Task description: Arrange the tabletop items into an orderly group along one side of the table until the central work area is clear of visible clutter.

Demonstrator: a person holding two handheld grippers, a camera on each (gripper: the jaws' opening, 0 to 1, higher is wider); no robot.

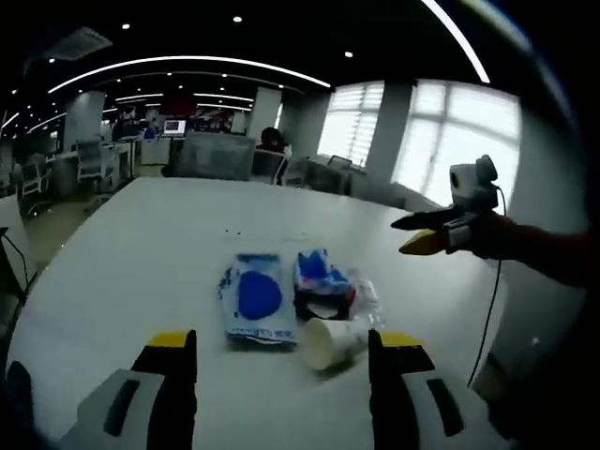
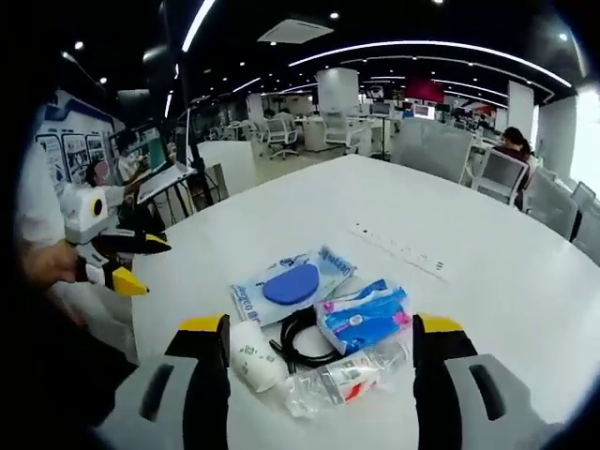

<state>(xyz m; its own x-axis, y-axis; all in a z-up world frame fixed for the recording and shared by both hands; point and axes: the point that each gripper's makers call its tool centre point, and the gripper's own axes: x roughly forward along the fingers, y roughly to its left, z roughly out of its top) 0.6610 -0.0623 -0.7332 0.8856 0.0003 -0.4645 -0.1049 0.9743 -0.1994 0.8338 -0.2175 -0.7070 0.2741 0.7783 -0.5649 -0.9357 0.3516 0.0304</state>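
A small cluster of items sits on a white table (image 2: 450, 225) in an open-plan office, framed by two handheld grippers. In the right gripper view, the right gripper (image 2: 319, 349) hovers just short of the pile with its fingers (image 2: 210, 349) spread wide and holding nothing. Between them lie a paper cup (image 2: 253, 356) tipped on its side, a coiled black cable (image 2: 298, 339), a blue tissue pack (image 2: 364, 317) resting partly over the cable, and a crumpled clear wrapper (image 2: 339, 379). Just beyond, a flat blue-and-white pouch (image 2: 291, 284) lies touching the group. The left gripper (image 2: 129, 261) (yellow-tipped, held in a person's hand) enters from the left edge, off the table's rim, its fingers slightly parted and empty.

In the left gripper view, the left gripper (image 1: 281, 352) also stands wide open above the near table (image 1: 169, 234) edge, with the pouch (image 1: 255, 298), tissue pack (image 1: 321, 279) and overturned cup (image 1: 334, 342) ahead. The right gripper (image 1: 427, 232) reaches in from the right, well apart from the items.
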